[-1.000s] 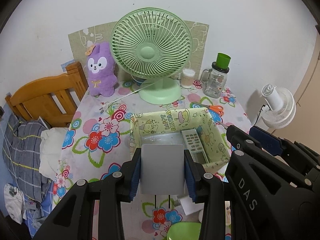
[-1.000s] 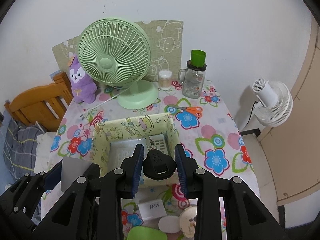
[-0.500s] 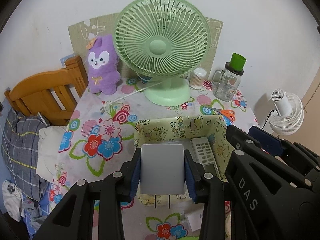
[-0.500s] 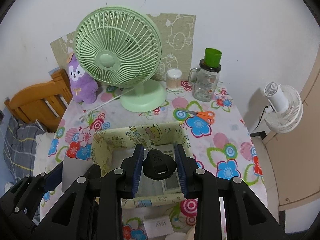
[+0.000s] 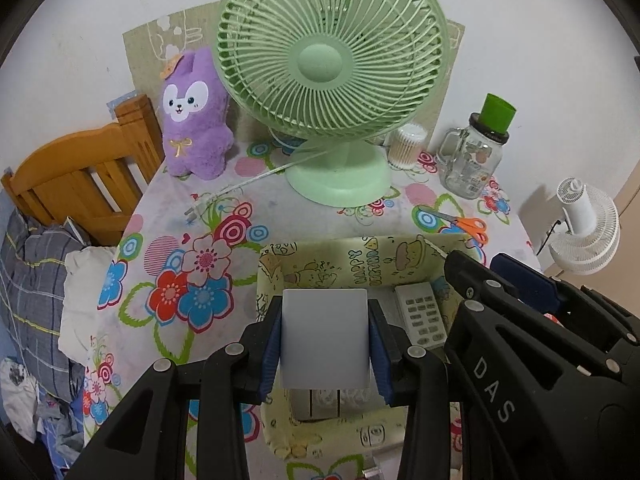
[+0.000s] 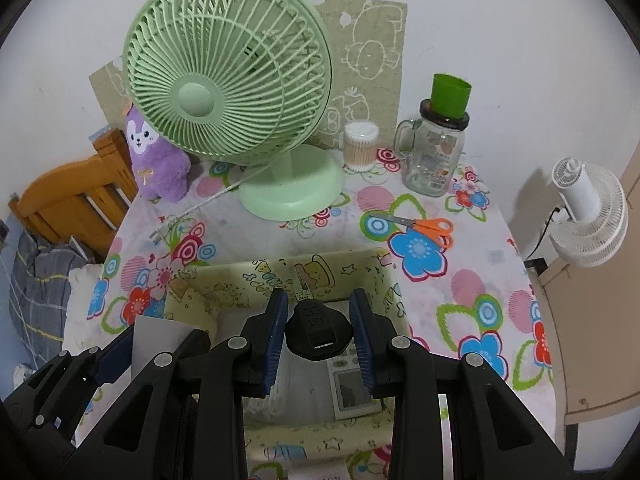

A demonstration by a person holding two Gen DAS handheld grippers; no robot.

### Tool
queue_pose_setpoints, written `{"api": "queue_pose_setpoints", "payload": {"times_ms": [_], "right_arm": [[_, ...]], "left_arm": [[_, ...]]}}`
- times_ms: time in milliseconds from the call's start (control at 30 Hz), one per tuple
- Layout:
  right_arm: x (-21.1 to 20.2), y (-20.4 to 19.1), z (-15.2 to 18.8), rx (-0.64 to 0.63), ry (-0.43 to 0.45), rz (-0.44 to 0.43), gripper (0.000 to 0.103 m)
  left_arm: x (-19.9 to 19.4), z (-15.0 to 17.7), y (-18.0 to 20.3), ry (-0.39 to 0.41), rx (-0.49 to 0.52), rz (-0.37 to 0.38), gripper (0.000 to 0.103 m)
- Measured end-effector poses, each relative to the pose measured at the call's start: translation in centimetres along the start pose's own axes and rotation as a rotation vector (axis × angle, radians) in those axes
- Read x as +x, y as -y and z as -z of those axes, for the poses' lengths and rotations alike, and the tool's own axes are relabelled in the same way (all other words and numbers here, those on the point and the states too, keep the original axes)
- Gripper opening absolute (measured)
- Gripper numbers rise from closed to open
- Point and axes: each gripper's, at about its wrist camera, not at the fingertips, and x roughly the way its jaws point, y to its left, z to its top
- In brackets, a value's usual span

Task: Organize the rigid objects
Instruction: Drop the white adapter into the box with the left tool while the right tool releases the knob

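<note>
My left gripper (image 5: 325, 338) is shut on a flat grey rectangular block (image 5: 324, 336) and holds it over the near-left part of a yellow cartoon-print box (image 5: 360, 256). My right gripper (image 6: 319, 332) is shut on a black rounded plastic object (image 6: 319, 334) marked "HS" and holds it over the same box (image 6: 248, 276). A white remote control (image 5: 420, 316) lies inside the box on the right; it also shows in the right wrist view (image 6: 352, 392). The right gripper's body fills the lower right of the left wrist view.
A green desk fan (image 5: 332, 80) stands behind the box, its cord and plug (image 5: 196, 210) trailing left. A purple plush (image 5: 194, 120), cotton-swab jar (image 6: 361, 146), glass mug with green cup (image 6: 438, 148) and orange scissors (image 6: 424, 228) sit on the floral table. A white fan (image 6: 588, 216) stands right.
Both grippers have moved forward over the box with their objects still held. The fan and the back of the table look closer.
</note>
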Motion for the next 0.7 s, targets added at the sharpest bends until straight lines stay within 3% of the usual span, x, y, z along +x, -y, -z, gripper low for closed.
{"api": "queue_pose_setpoints", "payload": {"times_ms": [467,500,533,700], "right_arm": [[4.7,0.1,0.0,0.002,-0.064,-0.089,0.036],[4.8,0.2,0.1,0.005,-0.064,-0.099,0.036],[4.9,0.2,0.1,0.007,-0.061,-0.107,0.036],[4.4,-0.1,0.1,0.003,-0.04,-0.133,0.036]], "left_arm": [[4.6,-0.1,-0.4,-0.084,-0.006,0.024,0.041],[4.6,-0.1,-0.4,-0.076,-0.005,0.016,0.046],[4.5,-0.1,-0.3,-0.068,-0.002,0.006,0.057],[3.6,0.0,-0.4,-0.048,0.007,0.018,0.067]]}}
